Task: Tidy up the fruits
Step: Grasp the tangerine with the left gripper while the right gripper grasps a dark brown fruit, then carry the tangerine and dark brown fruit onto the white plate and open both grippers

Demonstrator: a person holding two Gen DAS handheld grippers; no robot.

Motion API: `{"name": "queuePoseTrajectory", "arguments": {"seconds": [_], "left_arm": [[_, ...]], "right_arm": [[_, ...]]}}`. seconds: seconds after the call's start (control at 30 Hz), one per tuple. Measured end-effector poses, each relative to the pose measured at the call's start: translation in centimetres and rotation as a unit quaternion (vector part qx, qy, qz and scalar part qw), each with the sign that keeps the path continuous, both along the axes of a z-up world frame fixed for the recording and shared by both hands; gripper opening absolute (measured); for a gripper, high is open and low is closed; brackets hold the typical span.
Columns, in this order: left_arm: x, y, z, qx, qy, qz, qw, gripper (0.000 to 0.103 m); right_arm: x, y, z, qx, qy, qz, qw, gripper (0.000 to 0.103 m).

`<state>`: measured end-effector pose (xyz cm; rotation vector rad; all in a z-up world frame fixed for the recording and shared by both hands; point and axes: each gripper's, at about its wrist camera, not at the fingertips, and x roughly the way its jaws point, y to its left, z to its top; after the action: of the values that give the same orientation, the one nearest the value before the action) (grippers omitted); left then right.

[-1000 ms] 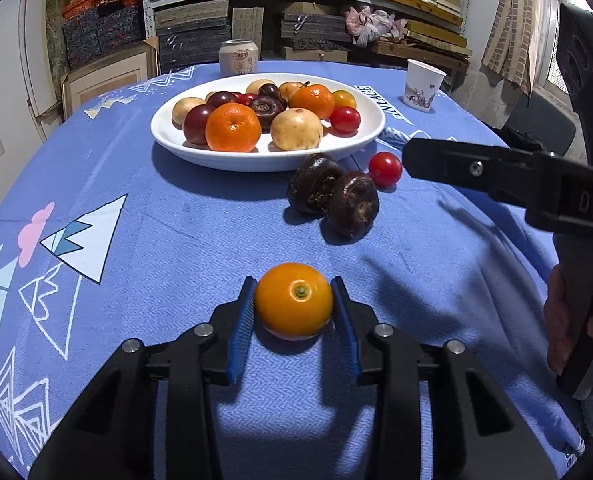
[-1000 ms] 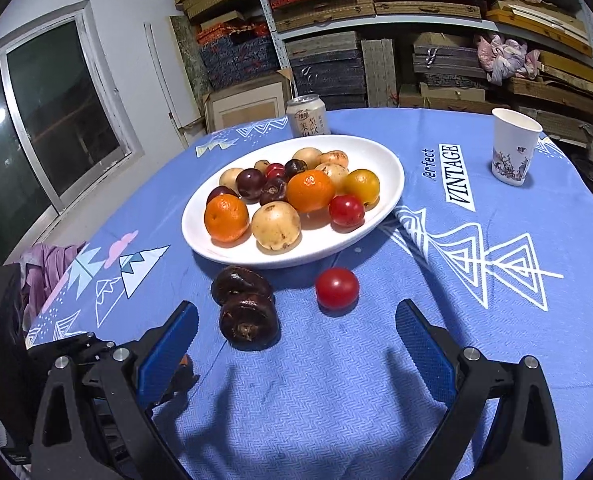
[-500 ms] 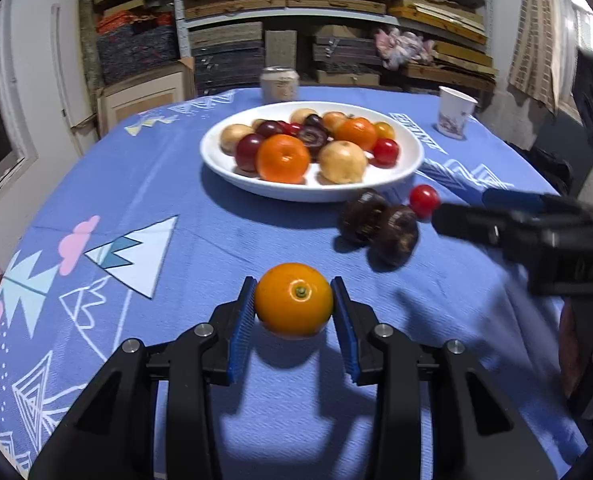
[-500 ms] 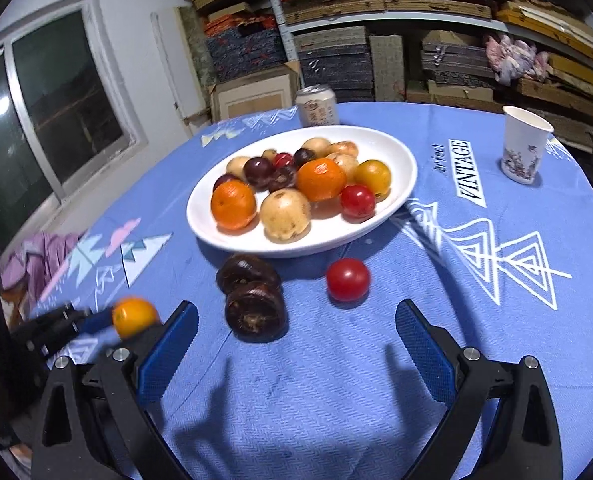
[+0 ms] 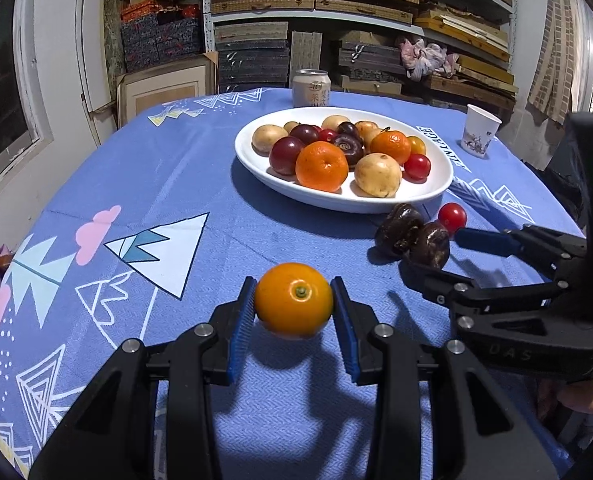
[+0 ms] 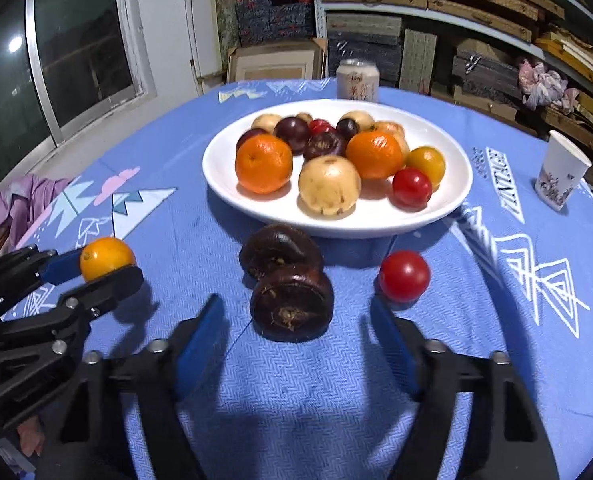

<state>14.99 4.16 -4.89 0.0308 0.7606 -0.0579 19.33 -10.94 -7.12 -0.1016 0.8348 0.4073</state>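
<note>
Between the left gripper's (image 5: pixel 293 307) jaws a small orange (image 5: pixel 293 300) sat pinched, lifted off the table (image 5: pixel 176 184). The right gripper's (image 6: pixel 296 330) jaws had just been closing, still unpressed, around a dark fruit (image 6: pixel 291 302); next, likely squeezing it before carrying both to the plate (image 6: pixel 448 192) ahead.

The tablecloth (image 6: pixel 296 400) was matt woven cloth. The plate (image 6: pixel 232 184) was smooth and glossy. Beside the plate, two dark fruits (image 6: pixel 290 304) looked rough and wrinkled.

Both views are angled down across the table (image 5: pixel 144 184) toward the plate (image 5: pixel 256 160) at 12 o'clock; plate (image 6: pixel 448 200), can (image 5: pixel 311 87) and cup (image 6: pixel 561 176) are shared.
</note>
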Motion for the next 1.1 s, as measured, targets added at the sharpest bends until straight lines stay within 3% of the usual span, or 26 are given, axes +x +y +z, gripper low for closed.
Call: {"name": "queuePoseTrajectory", "arguments": {"seconds": [0.1,0.37,0.7,0.9,1.0,1.1], "left_arm": [[0.1,0.0,-0.1,-0.003,0.004,-0.001,1.0,0.037],[0.2,-0.4,-0.5,-0.001,0.013,-0.008,0.9999,0.037],[0.9,0.1,0.0,-0.028,0.013,-0.008,0.9995,0.037],[4.9,-0.1,3.4,-0.021,-0.012,-0.013,0.9996,0.037],[8.4,-1.0,5.1,-0.006,-0.028,-0.016,0.9995,0.037],[12.3,-1.8,5.5,-0.012,-0.025,-0.014,0.9995,0.037]], "right_arm": [[0.2,-0.2,-0.3,0.008,0.012,0.002,1.0,0.044],[1.4,-0.7,-0.8,0.038,0.039,0.003,0.999,0.044],[-0.5,-1.3,1.1,0.04,0.006,0.009,0.999,0.044],[1.1,-4.3,6.1,0.071,-0.04,-0.029,0.996,0.044],[4.0,-5.0,8.3,0.061,-0.057,-0.045,0.996,0.044],[7.9,-5.2,8.7,0.062,-0.049,-0.057,0.995,0.044]]}}
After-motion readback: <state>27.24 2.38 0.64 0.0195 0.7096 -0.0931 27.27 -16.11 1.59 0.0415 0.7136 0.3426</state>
